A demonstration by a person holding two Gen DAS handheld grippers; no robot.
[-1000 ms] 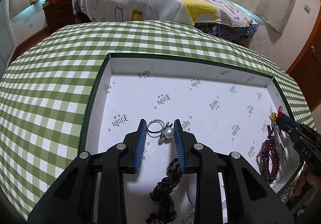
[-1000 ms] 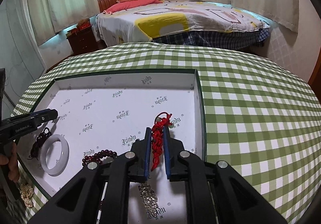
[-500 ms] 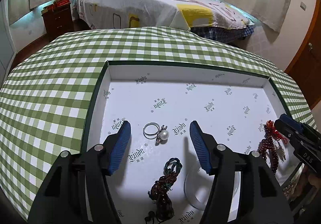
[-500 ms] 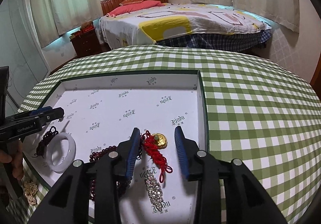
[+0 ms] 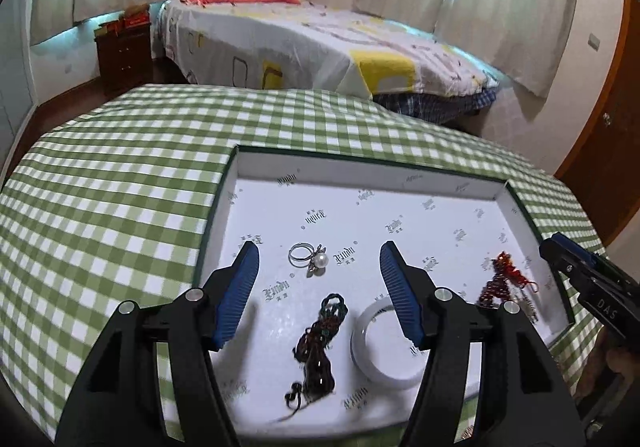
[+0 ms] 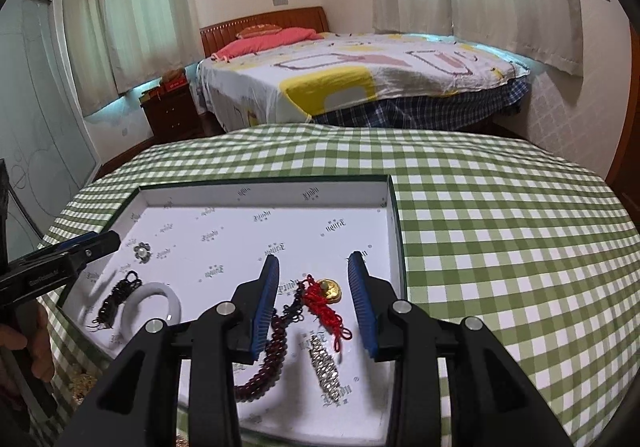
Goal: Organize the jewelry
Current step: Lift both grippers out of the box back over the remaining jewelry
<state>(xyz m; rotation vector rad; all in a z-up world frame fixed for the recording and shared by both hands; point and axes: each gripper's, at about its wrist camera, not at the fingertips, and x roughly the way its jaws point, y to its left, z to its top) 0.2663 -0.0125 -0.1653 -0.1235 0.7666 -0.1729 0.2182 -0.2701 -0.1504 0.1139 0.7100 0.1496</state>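
Tongs [image 5: 318,267] lifted off pearl ring [image 5: 310,257]

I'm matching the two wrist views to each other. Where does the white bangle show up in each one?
Left wrist view: the white bangle lies low and right of centre, partly behind the left gripper's right finger.
Right wrist view: it lies at lower left, left of the right gripper.
Shared landmark: the dark braided bracelet lies just left of it in both.

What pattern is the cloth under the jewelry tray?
Green-and-white gingham check on the tablecloth, which shows best in the right wrist view, beside the tray.
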